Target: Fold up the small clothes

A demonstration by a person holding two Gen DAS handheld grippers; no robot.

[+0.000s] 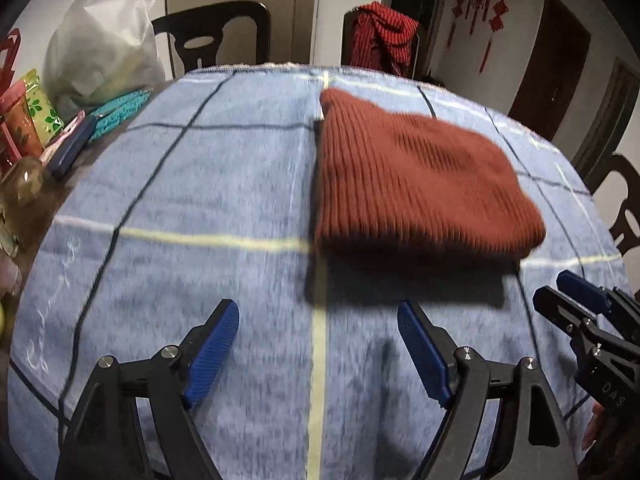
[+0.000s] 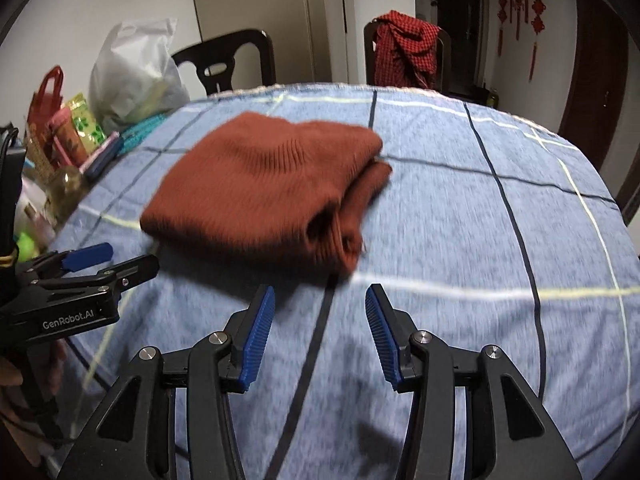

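One rust-brown ribbed knit garment [image 2: 264,188], already folded into a compact stack, is laid on the blue checked tabletop [image 2: 460,220]. Left gripper [image 1: 318,352] and right gripper [image 2: 320,332] are held short of it, jaws spread, empty. Folding is judged near complete; setting aside or a final tidy is called for.

Ribbed knit sweater [image 1: 416,184] (matt) on soft woven tablecloth [image 1: 200,200].

A table under a blue checked cloth [image 1: 200,184] fills the near scene. At its far edge stand two dark wooden chairs [image 1: 212,36], the right one draped with a red patterned cloth [image 2: 404,52]. Beyond are pale walls, a dark brown door [image 1: 552,64] far right and red knotted hangings [image 1: 480,4].
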